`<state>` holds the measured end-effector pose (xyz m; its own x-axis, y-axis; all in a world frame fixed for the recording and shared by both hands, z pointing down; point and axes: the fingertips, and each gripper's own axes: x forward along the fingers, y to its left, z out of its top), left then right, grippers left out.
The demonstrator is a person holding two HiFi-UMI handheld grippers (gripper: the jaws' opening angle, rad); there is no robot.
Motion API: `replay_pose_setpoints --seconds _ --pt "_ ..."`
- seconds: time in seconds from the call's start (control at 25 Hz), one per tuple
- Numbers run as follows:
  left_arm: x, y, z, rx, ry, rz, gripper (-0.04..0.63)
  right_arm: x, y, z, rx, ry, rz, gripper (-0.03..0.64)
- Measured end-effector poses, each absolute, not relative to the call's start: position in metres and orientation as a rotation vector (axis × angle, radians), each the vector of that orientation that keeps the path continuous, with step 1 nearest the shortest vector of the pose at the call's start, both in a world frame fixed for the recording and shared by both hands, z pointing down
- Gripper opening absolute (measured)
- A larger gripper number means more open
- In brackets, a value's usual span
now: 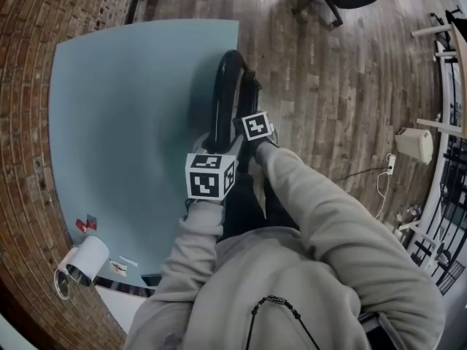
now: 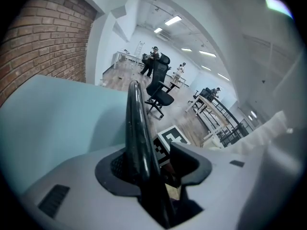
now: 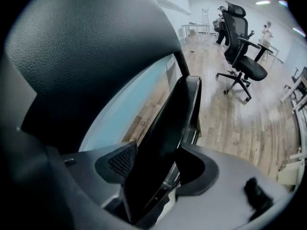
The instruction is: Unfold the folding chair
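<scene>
DESK: What are the two tools doing?

PHOTOGRAPHER: Both are at the top of the folding chair [image 1: 225, 97]. It stands folded and upright on the wood floor [image 1: 336, 86], just beside a pale blue panel [image 1: 124, 122]. The left gripper [image 2: 153, 166] has its jaws partly spread astride the chair's black tube [image 2: 135, 123]. The tube lies against one pad and a gap shows on the other side, so nothing is pinched.

DESK: And the right?

PHOTOGRAPHER: The right gripper [image 3: 159, 166] points steeply down with its jaws wide apart over a dark flat part [image 3: 165, 123] of the chair, which nearly fills the gap. No squeeze shows there either. A textured black pad [image 3: 86, 47] of the chair looms close at the upper left of that view. From the head camera, the two marker cubes [image 1: 210, 175] sit almost side by side, with the person's grey sleeves [image 1: 321, 203] reaching forward to them.

DESK: The room?

PHOTOGRAPHER: An open workspace. A brick wall [image 2: 43, 42] rises past the blue panel, with strip lights [image 2: 172, 20] overhead. A black office chair [image 3: 242, 56] stands out on the planks, and people [image 2: 153, 61] stand far off.
</scene>
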<state>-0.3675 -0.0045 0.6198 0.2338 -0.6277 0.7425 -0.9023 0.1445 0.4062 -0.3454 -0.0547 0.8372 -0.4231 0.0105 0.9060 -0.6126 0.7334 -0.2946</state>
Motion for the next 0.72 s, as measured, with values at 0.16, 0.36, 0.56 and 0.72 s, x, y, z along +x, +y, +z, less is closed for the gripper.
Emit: replay_pose_setpoints --seconds 0.16,0.36,0.56,0.72 --pt "-0.375 -0.002 0.622 1.506 -1.495 0.300 0.118 -0.345 -0.043 0.855 0.424 -1.834 0.904 0.236" --pt "-0.377 -0.001 0.621 1.479 -1.486 0.252 0.086 -0.342 -0.041 0.854 0.365 -1.846 0.950 0.176" --pt "-0.357 -0.009 0.615 1.476 -1.484 0.229 0.087 -0.310 -0.048 0.848 0.357 -1.808 0.993 0.167" --pt "-0.334 -0.017 0.612 1.472 -1.476 0.208 0.089 -0.280 -0.058 0.844 0.291 -1.851 1.041 0.169"
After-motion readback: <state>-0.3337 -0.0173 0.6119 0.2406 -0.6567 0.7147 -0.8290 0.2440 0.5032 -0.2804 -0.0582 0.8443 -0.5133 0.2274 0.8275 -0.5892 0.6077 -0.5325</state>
